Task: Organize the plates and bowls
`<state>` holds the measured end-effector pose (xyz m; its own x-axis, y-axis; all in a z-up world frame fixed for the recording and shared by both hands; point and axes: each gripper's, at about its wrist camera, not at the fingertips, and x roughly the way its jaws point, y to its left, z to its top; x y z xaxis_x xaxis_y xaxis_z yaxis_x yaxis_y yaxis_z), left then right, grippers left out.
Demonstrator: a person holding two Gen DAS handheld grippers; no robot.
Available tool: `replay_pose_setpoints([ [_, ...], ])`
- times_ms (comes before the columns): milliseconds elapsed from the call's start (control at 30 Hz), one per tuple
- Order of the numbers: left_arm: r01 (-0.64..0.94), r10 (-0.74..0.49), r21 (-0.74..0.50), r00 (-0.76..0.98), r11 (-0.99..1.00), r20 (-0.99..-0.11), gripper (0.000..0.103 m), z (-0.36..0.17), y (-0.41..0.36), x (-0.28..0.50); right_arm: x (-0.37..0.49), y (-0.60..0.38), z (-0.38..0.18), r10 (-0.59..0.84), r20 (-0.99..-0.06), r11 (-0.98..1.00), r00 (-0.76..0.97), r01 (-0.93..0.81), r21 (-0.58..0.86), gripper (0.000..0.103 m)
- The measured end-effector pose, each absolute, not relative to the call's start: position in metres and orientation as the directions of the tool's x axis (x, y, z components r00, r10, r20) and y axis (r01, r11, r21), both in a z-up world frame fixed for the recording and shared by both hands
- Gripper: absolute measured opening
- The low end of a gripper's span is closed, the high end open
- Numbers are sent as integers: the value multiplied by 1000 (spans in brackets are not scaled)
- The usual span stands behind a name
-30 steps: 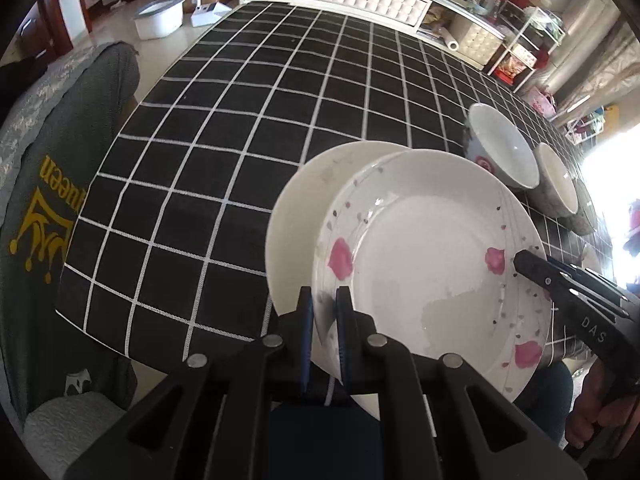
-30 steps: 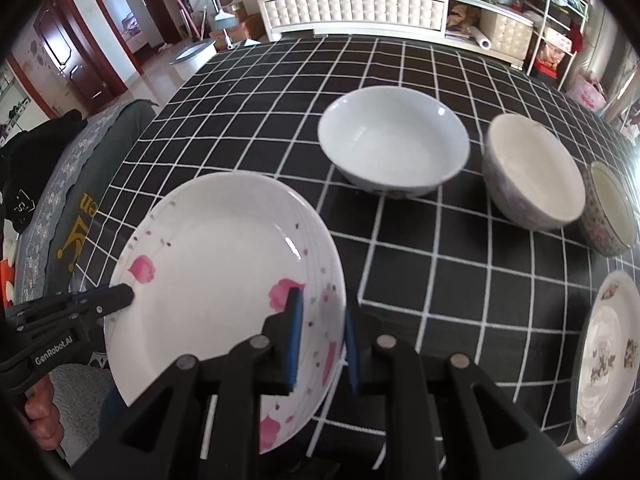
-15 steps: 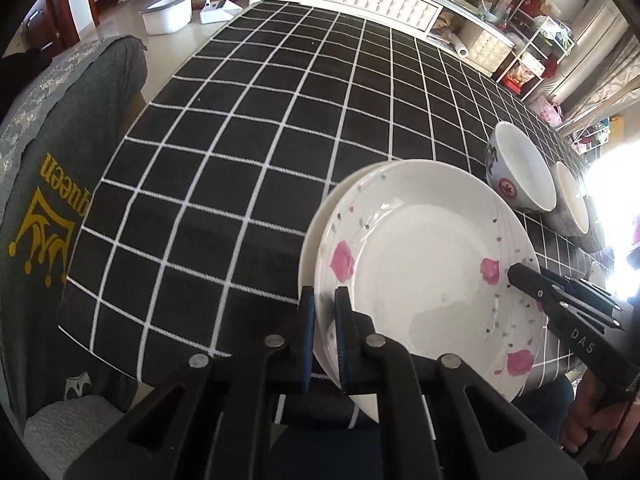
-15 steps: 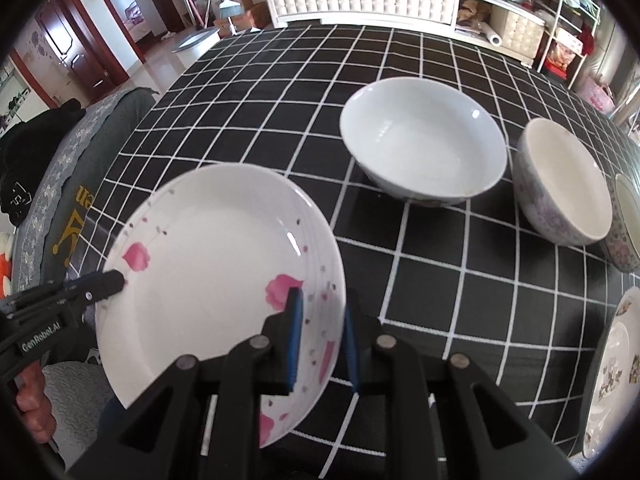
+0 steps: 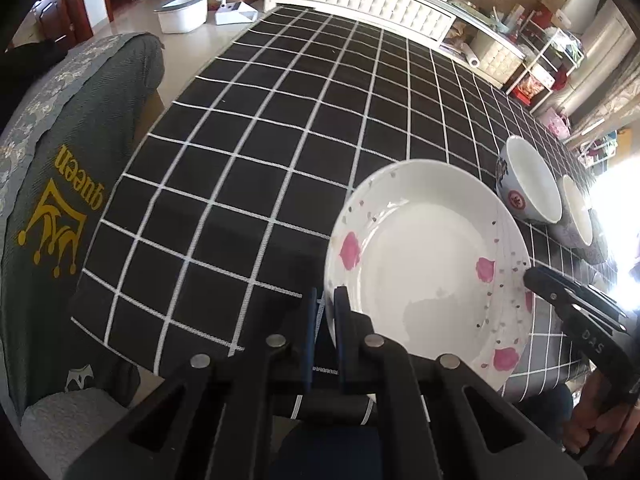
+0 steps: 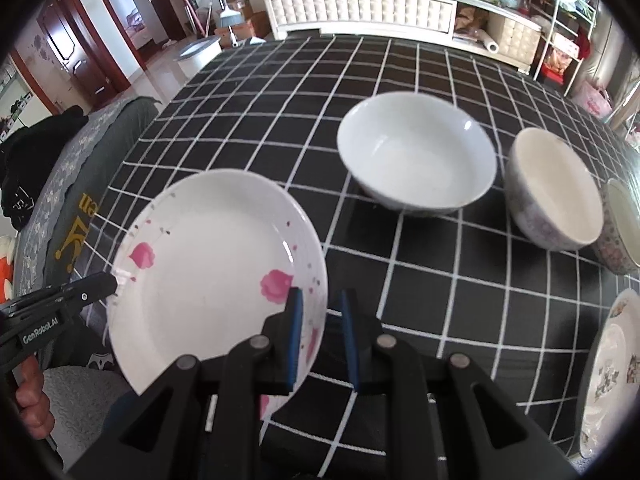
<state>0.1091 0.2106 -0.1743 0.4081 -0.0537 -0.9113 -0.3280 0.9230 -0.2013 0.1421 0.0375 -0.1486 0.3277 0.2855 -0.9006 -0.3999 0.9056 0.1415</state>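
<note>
A white plate with pink petals [image 5: 424,264] is held over the near edge of the black checked table [image 5: 280,128]. My left gripper [image 5: 325,312] is shut on its left rim, and my right gripper [image 6: 320,332] is shut on its right rim. The plate also shows in the right wrist view [image 6: 212,264]. The plain white plate beneath it is hidden now. A wide white bowl [image 6: 416,152], a patterned bowl [image 6: 554,188] and a third bowl [image 6: 622,224] stand in a row to the right. A floral plate [image 6: 612,364] lies at the near right edge.
A chair with a grey-green cover [image 5: 60,184] stands by the table's left side. A white tufted bench [image 6: 360,8] and shelves [image 6: 564,36] stand beyond the far edge.
Both grippers have carried the petal plate to the left. It now lines up over the plain white plate and covers it. The right jaws look slightly wider apart.
</note>
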Motion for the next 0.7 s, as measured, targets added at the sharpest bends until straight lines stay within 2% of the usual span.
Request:
replay_pose_setpoints([
  [400,-231,-35,-182,525,956,-850,7,-110,171,93,117,6,-87,286,-841,917,458,-385,102,24],
  [467,-204,-35,-175,552,963,-833,7,-96,155,93,113,-1,-77,281,-832,921,478,-378,94,30],
  [533,-172,-46,-175,574,970,-818,8,-83,142,92,110,-11,-66,275,-818,928,504,-362,89,50],
  [600,-143,-62,-180,591,973,-804,9,-72,130,91,105,-22,-54,271,-798,935,538,-343,86,59],
  [700,-102,-80,-179,610,979,-789,9,-58,110,90,100,-39,-38,266,-779,943,568,-322,87,61],
])
